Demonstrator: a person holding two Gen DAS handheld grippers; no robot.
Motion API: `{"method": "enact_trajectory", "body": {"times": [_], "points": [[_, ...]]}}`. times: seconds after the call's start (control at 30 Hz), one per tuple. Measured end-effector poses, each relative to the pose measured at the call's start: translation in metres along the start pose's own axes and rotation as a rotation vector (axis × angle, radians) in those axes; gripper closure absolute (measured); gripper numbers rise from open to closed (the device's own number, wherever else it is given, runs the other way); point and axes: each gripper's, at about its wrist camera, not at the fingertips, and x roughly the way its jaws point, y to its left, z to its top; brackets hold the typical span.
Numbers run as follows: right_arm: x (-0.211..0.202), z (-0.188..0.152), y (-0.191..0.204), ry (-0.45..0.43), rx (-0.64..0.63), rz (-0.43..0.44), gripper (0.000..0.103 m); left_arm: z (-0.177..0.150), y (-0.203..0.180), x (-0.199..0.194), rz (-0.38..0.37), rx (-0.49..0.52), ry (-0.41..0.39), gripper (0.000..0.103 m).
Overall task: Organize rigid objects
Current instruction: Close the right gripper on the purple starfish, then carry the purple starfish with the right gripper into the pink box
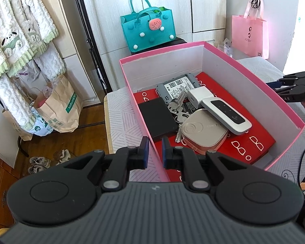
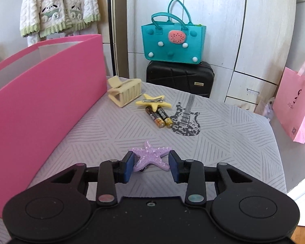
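On the patterned table cover (image 2: pixel 223 134), at six o'clock from the two batteries (image 2: pixel 159 117), a purple starfish clip (image 2: pixel 150 156) is bracketed by the right gripper (image 2: pixel 151 165); its jaws are partly apart, and whether the pads press the clip cannot be told. The left gripper (image 1: pixel 155 152) is held at the pink box (image 1: pixel 254 77), its jaws nearly together across the box's near wall. Keys (image 1: pixel 178 109) are seen inside.

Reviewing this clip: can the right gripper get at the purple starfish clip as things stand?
Probably yes. The purple starfish clip lies flat on the table mat, already between the right gripper's jaws, which look slightly short of its arms. Nothing blocks it; the pink box stands clear to the side.
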Motion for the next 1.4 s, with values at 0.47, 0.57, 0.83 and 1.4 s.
{"method": "enact_trajectory", "body": {"times": [0.47, 0.57, 0.83, 1.4], "points": [[-0.010, -0.005, 0.009, 0.085, 0.026, 0.089, 0.047, -0.002, 0.000, 0.001, -0.003, -0.002, 0.003, 0.092], [-0.006, -0.006, 0.015, 0.074, -0.005, 0.079, 0.045, -0.003, -0.001, 0.001, -0.002, -0.001, 0.005, 0.092], [-0.003, 0.007, 0.028, 0.053, -0.111, 0.096, 0.062, -0.002, 0.000, 0.001, -0.003, -0.007, 0.005, 0.092], [-0.059, 0.024, 0.041, -0.083, -0.116, 0.082, 0.066, -0.003, 0.004, 0.001, -0.025, -0.017, 0.000, 0.092]]}}
